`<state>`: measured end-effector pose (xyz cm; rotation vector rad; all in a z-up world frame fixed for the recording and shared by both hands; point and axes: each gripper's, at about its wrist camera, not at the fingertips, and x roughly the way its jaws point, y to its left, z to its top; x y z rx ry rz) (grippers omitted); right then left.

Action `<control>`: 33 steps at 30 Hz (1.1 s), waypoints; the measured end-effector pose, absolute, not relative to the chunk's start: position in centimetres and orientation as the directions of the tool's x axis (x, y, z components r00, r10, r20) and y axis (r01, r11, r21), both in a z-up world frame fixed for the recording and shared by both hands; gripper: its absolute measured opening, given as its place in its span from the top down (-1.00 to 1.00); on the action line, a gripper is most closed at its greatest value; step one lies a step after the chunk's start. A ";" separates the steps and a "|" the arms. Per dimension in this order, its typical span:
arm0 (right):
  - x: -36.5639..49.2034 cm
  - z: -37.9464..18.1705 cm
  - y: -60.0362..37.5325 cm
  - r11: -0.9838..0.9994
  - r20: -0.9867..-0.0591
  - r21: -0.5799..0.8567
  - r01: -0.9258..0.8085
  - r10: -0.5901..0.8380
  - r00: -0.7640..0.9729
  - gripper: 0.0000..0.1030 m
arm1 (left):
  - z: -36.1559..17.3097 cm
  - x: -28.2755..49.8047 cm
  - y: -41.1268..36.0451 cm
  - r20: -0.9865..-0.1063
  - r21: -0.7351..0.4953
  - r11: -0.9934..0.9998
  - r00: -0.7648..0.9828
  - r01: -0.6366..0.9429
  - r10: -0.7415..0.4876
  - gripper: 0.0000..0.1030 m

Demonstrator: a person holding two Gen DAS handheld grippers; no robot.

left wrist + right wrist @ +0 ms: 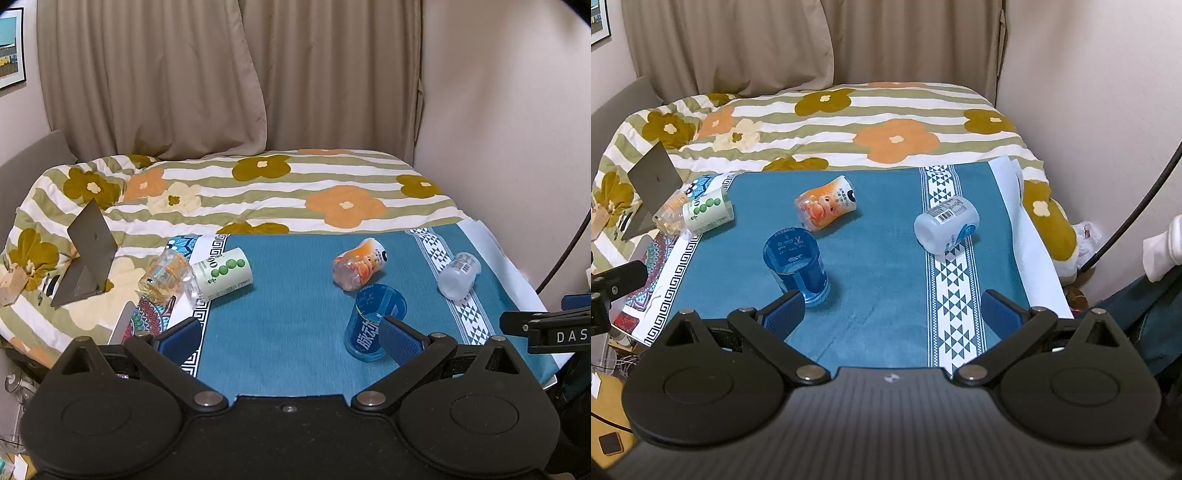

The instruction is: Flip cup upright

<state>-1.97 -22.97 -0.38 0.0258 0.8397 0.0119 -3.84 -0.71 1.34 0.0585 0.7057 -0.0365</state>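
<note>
Nearest, both grippers hang with jaws spread, gripping nothing: the left gripper (291, 334) and the right gripper (892, 312), each with ribbed blue pads on black arms. Just past them the clear blue plastic cup (796, 266) stands on the woven teal tablecloth (886, 258), long axis vertical, mouth up. Beyond it lie an orange printed cup (826, 207), a frosted white one (946, 226) and a green-dotted one (708, 211), all on their sides. Farther off are a flowered striped quilt (886, 122) and beige curtains (812, 40).
</note>
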 end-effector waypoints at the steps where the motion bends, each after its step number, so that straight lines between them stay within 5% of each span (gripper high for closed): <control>1: -1.9 -0.4 -22.9 1.000 -0.744 0.028 -0.001 0.021 0.668 -1.00 | 1.3 -3.8 -0.7 -0.649 0.041 0.998 0.761 0.053 -0.014 -1.00; 33: -1.6 -0.6 -22.8 1.000 -0.744 0.020 0.009 0.009 0.668 -1.00 | 1.1 -3.7 -0.7 -0.651 0.044 0.997 0.759 0.056 -0.014 -1.00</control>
